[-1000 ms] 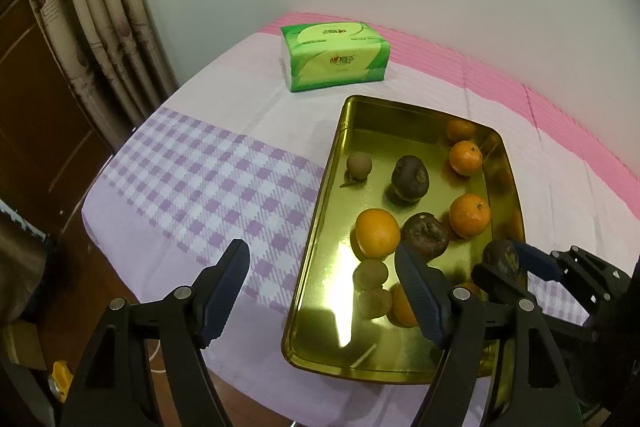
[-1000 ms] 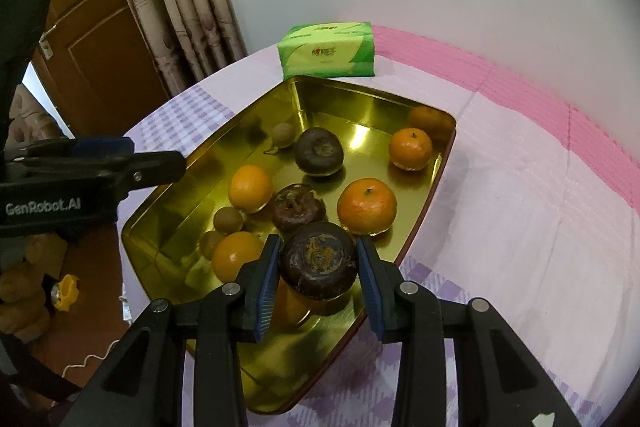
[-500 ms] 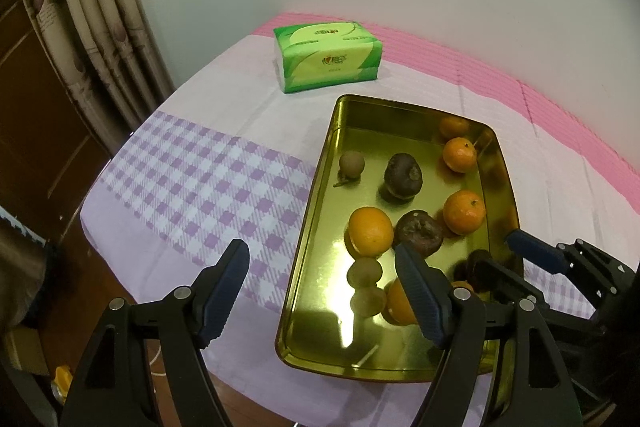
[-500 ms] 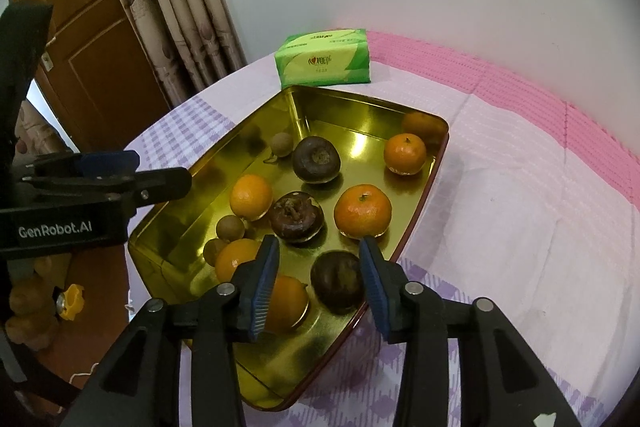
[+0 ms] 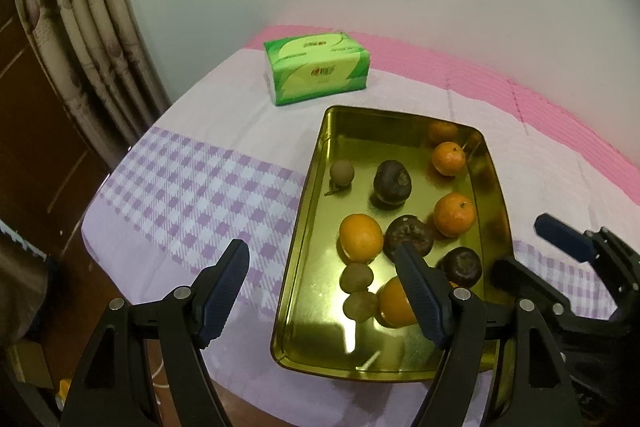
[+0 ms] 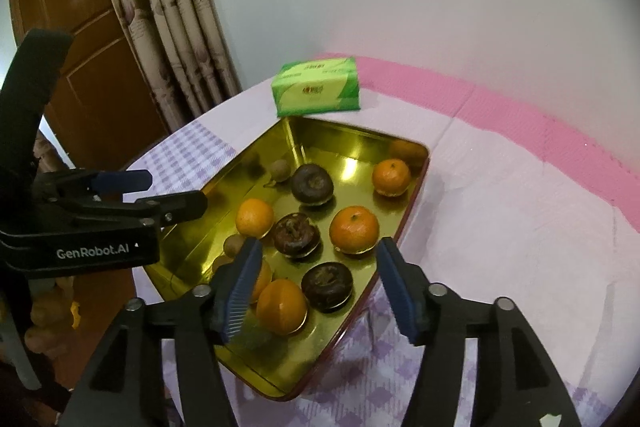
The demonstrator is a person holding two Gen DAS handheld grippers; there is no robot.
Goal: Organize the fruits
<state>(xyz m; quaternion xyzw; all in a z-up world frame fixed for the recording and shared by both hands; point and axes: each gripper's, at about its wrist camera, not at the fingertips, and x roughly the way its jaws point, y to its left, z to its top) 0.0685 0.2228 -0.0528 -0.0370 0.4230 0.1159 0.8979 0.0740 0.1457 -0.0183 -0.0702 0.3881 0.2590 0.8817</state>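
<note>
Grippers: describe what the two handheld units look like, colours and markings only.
Both are matte black plastic frames with triangular cut-outs and silver pivot screws. The left gripper and right gripper each carry two ribbed dark-blue finger pads. White "GenRobot.AI" lettering marks the left unit's side. No cables on them show.

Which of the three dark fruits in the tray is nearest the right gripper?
The dark fruit at the tray's near end, beside an orange. It lies just ahead of the open right gripper; the other two sit farther back.

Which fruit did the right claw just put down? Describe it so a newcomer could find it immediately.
Start at the gold tray. Of its three dark purple-brown fruits, it is the nearest dark fruit, lying free below the open right claw. An orange lies close beside it.
</note>
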